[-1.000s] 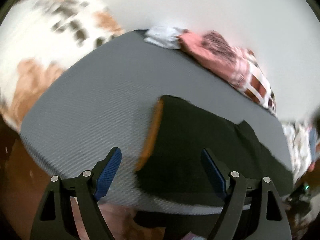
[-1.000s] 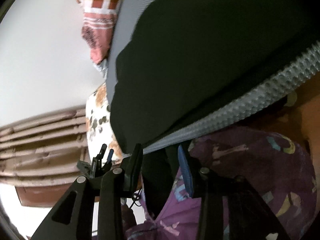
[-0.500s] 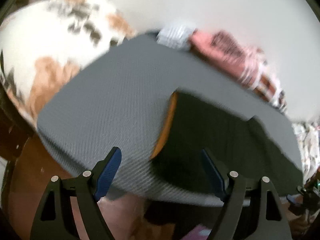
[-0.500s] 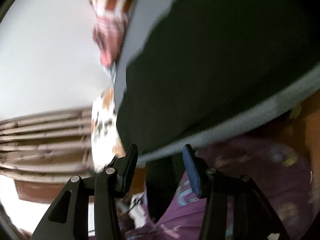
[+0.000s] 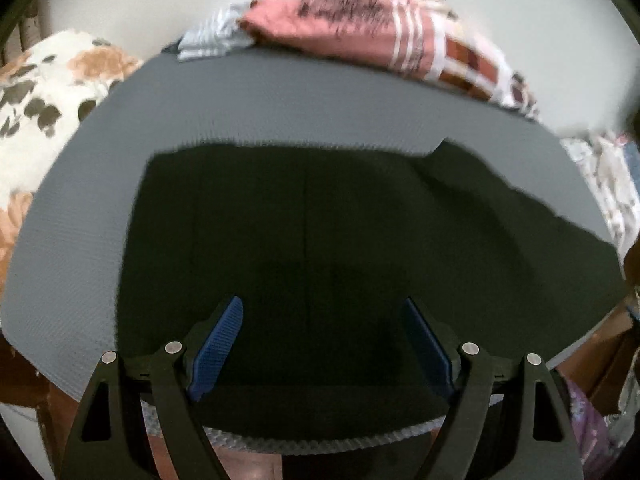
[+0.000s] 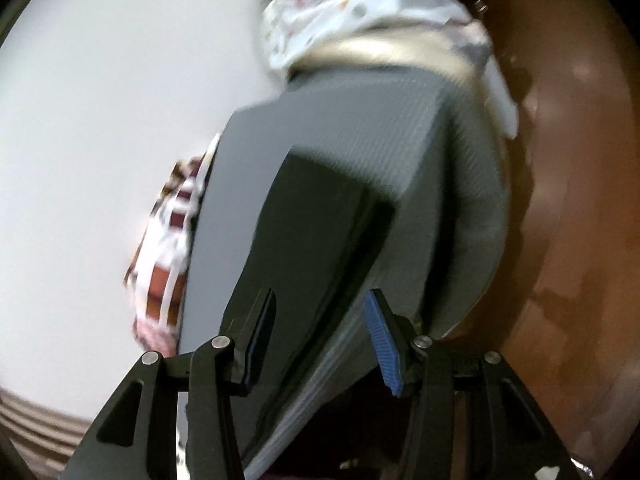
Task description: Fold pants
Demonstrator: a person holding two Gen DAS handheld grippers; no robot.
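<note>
Here, dark pants [image 5: 320,240] flat on grey mat [image 5: 280,96], beneath open left claw [image 5: 322,336]

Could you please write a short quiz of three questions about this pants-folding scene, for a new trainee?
1. True or false: the dark pants lie on the grey mat.
2. What lies at the mat's far edge in the left wrist view?
A. pink patterned cloth
B. a book
C. a shoe
3. Fill in: the left tongs are ____ above the pants, holding nothing.

Key:
1. true
2. A
3. open
</note>
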